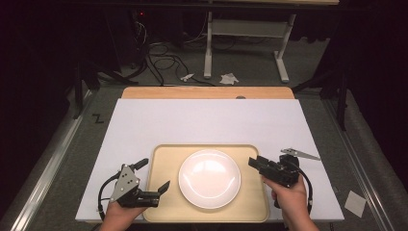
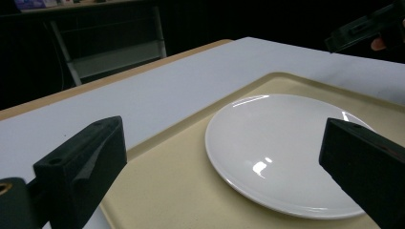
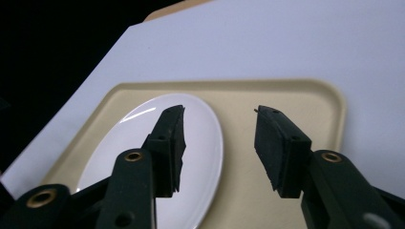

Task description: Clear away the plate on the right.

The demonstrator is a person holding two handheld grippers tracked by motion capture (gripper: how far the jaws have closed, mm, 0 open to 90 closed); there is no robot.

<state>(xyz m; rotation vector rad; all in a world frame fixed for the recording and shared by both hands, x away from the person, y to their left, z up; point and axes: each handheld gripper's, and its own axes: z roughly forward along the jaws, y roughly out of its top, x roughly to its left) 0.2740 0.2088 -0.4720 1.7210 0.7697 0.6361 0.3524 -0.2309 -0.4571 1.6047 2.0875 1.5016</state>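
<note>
No legible txt; floor mark [image 1: 98, 118] maybe "Z" (black tape).

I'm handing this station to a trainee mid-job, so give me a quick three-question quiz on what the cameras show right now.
1. True or false: the round white ceramic plate sits inside the beige rectangular plastic tray.
2. Multiple choice: the left tongs are (A) shut on the plate, (B) open and holding nothing, (C) shut on the tray rim.
3. Short answer: on which side of the plate are the right tongs, and are they open or shut?

Key
1. True.
2. B.
3. On the person's right side, above the tray's right edge; open, holding nothing.
</note>
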